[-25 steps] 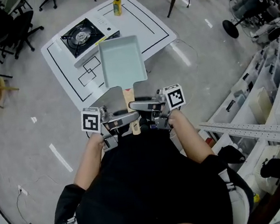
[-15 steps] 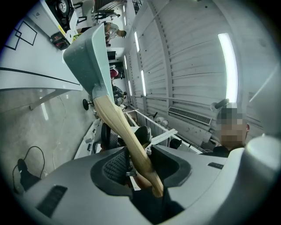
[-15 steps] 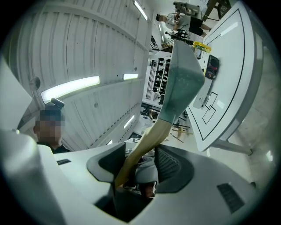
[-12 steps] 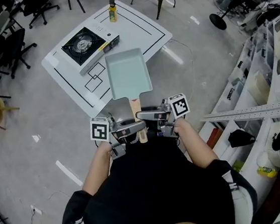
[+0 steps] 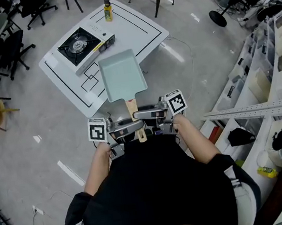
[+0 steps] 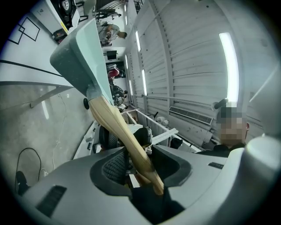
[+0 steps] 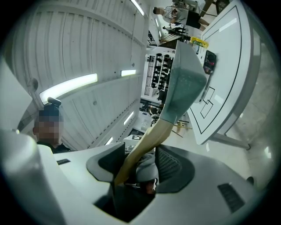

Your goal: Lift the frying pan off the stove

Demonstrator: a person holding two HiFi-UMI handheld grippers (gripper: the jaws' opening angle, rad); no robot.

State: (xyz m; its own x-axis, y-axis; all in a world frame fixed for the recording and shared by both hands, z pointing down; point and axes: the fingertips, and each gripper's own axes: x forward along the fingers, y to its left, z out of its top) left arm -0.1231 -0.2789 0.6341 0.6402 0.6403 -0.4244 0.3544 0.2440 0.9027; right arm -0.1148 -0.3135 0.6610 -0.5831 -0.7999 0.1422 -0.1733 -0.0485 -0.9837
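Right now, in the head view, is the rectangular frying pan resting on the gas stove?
No, the rectangular frying pan is clear of the gas stove, whose burner is bare.

A white tabletop [image 5: 136,31] marked with black lines stood on the grey floor [image 5: 29,113]. On it sat a portable stove [image 5: 79,44] near one corner and a yellow bottle [image 5: 107,10] at the far edge.

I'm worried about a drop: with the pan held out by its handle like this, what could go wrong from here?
1. The left gripper has its jaws opening around the wooden handle, so the frying pan may sag or twist on the right gripper alone.
2. The pan appears to hang over the near edge of the table, close to the stove; a slip could strike either.
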